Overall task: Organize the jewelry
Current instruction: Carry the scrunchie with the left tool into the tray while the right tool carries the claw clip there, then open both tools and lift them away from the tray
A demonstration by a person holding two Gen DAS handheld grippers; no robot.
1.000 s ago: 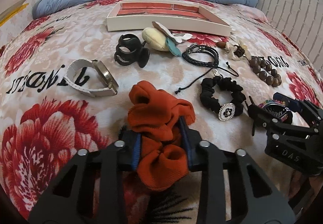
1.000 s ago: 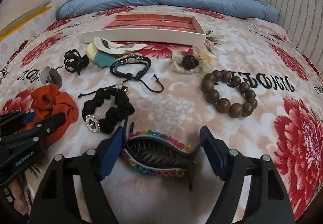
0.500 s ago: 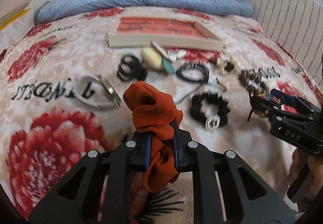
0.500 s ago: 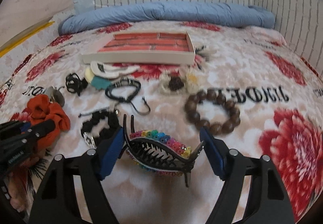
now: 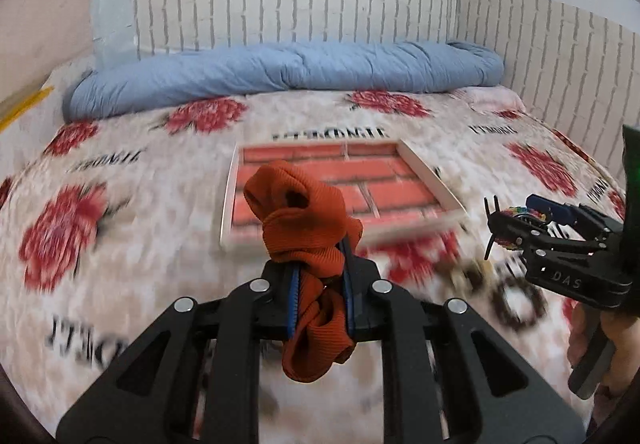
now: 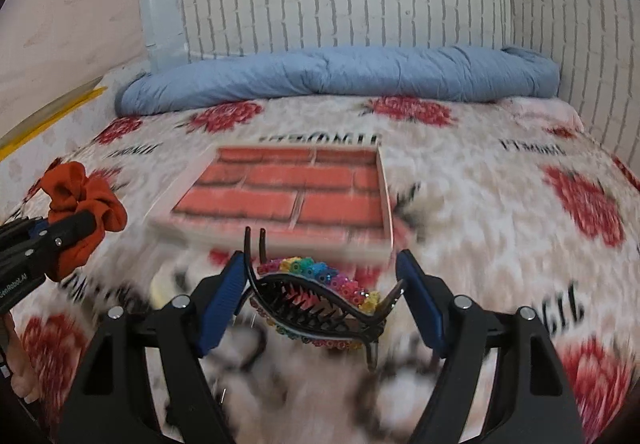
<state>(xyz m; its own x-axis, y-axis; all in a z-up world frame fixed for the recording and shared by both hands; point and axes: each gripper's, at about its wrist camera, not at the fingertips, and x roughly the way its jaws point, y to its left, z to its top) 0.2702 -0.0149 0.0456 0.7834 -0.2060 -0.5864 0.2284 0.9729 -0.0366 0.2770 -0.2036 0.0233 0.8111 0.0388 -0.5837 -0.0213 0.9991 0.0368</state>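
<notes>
Left wrist: jaws pinching scrunchie.

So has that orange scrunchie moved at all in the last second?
Yes. The orange scrunchie has been lifted off the blanket and carried toward the brick-patterned tray.

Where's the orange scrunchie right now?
The orange scrunchie is clamped in the left gripper, held up in front of the brick-print tray.

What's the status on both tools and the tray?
Left tool shut on orange scrunchie. Right tool shut on rainbow hair claw. Both held above the blanket, short of the brick-print tray. Tray looks empty, approach unobstructed.
</notes>
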